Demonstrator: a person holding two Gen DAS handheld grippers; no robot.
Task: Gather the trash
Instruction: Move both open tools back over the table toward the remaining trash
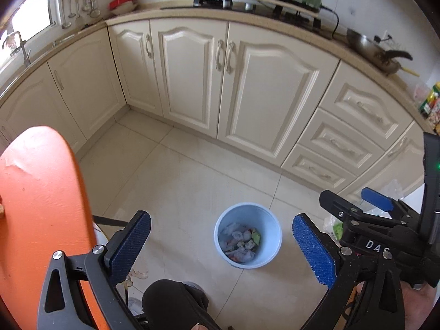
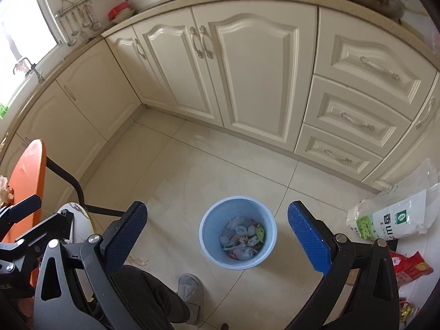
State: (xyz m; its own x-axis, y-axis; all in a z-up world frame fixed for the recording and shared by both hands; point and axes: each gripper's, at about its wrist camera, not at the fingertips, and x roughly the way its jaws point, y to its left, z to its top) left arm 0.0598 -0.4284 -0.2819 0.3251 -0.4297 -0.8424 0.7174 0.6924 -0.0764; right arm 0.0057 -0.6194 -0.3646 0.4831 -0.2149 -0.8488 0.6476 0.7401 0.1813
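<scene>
A light blue trash bin (image 1: 271, 221) (image 2: 214, 214) stands on the tiled floor, with crumpled wrappers and tissues (image 1: 240, 243) (image 2: 243, 238) in its bottom. My left gripper (image 1: 221, 217) hangs above the bin, its blue pads spread wide with nothing between them. My right gripper (image 2: 217, 205) is also over the bin, open and empty. In the left wrist view the right gripper (image 1: 354, 200) shows at the right edge, close beside the left one.
An orange board (image 1: 41, 206) (image 2: 27, 170) rises at the left. Cream cabinets (image 1: 192, 77) run behind the bin. A white rice bag (image 2: 390, 217) and red packet (image 2: 409, 268) lie at the right. A person's dark trouser leg (image 2: 148, 294) and grey slipper (image 2: 189, 288) are near.
</scene>
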